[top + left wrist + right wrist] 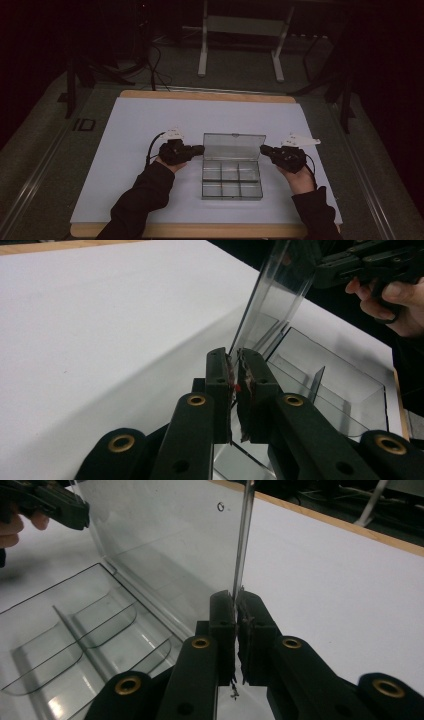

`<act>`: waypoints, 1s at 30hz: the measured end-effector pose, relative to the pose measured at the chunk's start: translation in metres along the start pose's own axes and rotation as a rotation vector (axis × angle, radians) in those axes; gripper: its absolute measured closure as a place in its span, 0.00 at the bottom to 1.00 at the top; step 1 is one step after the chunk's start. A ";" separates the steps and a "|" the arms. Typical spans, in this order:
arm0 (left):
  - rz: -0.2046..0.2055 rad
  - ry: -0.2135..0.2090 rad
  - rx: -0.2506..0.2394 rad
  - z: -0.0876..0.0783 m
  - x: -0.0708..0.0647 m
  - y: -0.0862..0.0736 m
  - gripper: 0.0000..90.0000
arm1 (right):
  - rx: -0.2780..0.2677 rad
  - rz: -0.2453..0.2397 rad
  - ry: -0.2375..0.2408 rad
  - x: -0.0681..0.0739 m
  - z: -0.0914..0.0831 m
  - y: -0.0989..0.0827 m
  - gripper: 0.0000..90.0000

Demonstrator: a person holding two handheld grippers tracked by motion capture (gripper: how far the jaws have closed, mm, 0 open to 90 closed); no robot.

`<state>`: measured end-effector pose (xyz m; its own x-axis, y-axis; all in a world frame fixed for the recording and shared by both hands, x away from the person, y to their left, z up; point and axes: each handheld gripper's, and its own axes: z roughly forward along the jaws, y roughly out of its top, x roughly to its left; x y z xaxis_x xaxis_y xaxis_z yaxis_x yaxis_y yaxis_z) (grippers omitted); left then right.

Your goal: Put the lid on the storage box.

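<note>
Compartment box sits on the sheet covering the bench, its lid standing up along the box's far edge. Left gripper is just left of the box, its fingers clamped on the lid's left edge; right gripper is just right of the box, gripping the lid's right edge. Behind the box, past the bench's far edge, stands a frame on the floor.
</note>
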<state>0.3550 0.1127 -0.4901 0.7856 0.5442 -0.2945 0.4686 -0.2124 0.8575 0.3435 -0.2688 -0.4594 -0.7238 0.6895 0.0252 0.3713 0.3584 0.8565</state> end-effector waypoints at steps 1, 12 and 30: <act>0.006 0.000 0.003 -0.001 -0.001 0.000 0.95 | -0.002 -0.006 0.004 0.001 -0.001 -0.001 0.95; 0.030 -0.001 0.013 -0.007 -0.012 -0.007 0.95 | -0.009 -0.043 0.019 0.009 -0.012 -0.009 0.96; 0.077 -0.009 0.058 -0.013 -0.026 -0.020 0.95 | -0.013 -0.098 0.088 0.016 -0.023 -0.031 0.95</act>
<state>0.3195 0.1132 -0.4939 0.8235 0.5173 -0.2329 0.4293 -0.2998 0.8520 0.3066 -0.2832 -0.4736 -0.8048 0.5934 -0.0137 0.2897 0.4128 0.8635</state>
